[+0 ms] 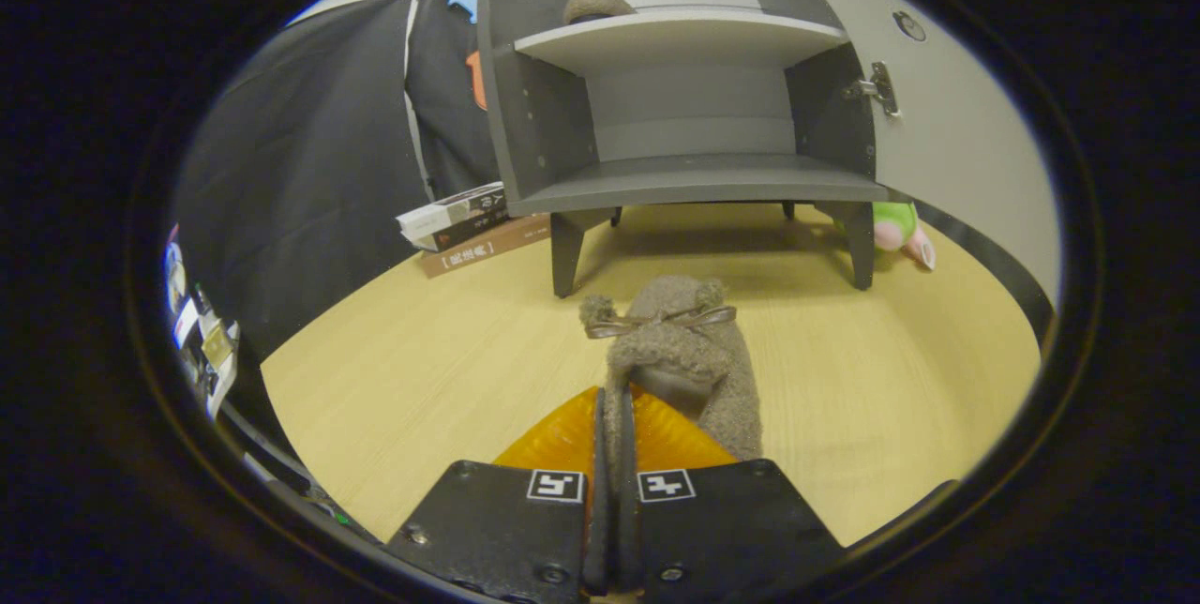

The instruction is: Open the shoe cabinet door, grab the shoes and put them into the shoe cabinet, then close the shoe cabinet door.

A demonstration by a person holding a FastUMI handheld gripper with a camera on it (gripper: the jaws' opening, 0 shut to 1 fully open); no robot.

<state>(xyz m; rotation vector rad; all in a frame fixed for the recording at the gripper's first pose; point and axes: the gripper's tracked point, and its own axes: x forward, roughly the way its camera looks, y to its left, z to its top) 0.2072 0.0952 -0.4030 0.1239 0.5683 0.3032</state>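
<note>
Gripper (614,416) is closed on the edge of a fuzzy brown slipper (689,365) with a ribbon bow. Beyond stands the open grey cabinet (694,177).

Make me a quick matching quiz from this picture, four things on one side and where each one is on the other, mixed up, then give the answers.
1. fuzzy shoe with bow
2. second shoe
3. books
4. green plush toy

A. on the cabinet's upper shelf
B. pinched between the gripper fingers
C. floor, behind the cabinet's right leg
D. stacked left of the shoe cabinet

Pairs: 1-B, 2-A, 3-D, 4-C
</note>
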